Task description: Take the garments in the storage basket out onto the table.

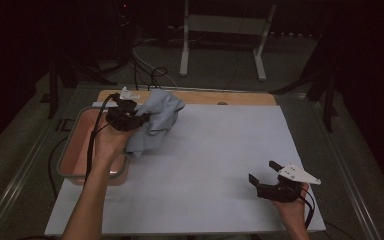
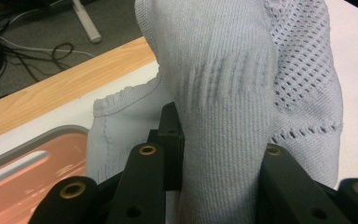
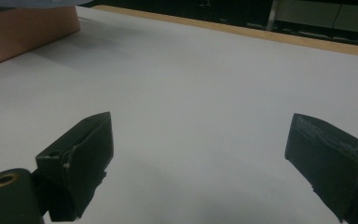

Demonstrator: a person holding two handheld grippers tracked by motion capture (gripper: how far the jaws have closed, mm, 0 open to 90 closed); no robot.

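Left hand-held gripper [image 1: 139, 117] raised, clamping grey knit garment [image 1: 157, 122].

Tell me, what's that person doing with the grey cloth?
A person holds tongs in each hand. The left tongs are clamped on a light grey knitted cloth, holding it bunched up at the far left of the white table, beside a pink tray. The right tongs are open with nothing between them, low over the table near the right corner.
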